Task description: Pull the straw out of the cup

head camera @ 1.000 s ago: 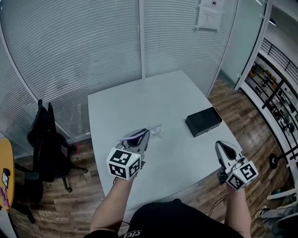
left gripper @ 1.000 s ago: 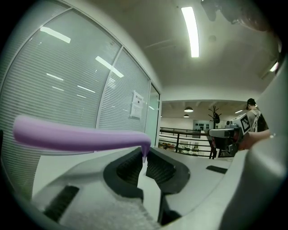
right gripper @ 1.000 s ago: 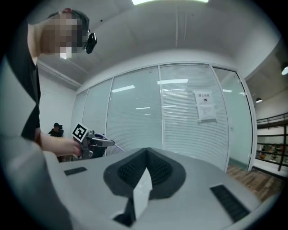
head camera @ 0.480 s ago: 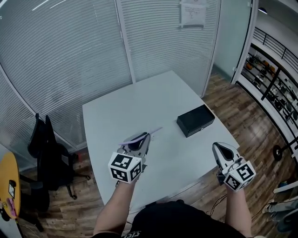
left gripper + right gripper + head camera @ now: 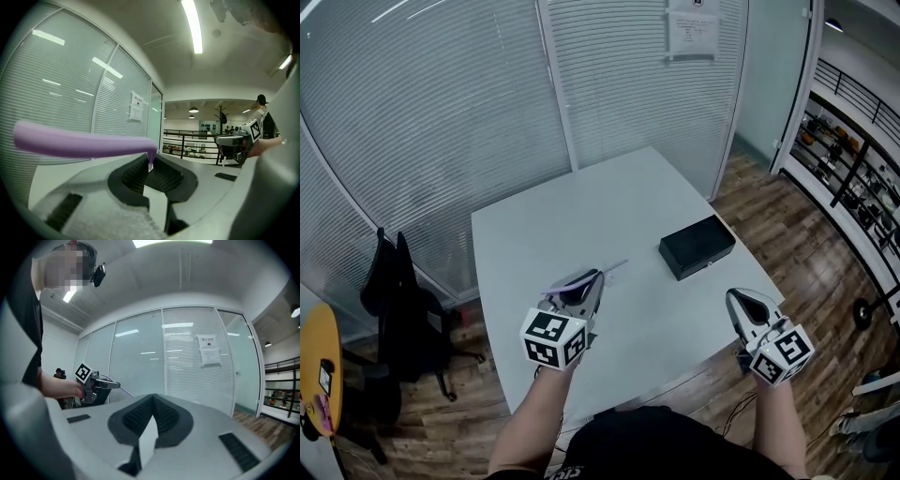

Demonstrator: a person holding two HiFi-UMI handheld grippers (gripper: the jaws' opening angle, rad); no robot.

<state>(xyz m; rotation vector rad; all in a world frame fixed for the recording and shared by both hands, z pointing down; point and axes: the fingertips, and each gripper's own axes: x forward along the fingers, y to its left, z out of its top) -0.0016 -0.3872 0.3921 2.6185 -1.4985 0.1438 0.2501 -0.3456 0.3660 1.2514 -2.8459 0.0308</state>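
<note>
Jaws of left gripper (image 5: 149, 161) pinch the purple straw (image 5: 84, 143).

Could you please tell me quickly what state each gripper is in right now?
Left gripper: closed on the purple straw.
Right gripper: closed, holding nothing.

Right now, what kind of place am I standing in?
Probably an office meeting room: glass partition walls covered with slatted blinds, a plain white table, a black office chair beside it, and a paper notice posted on the partition.
</note>
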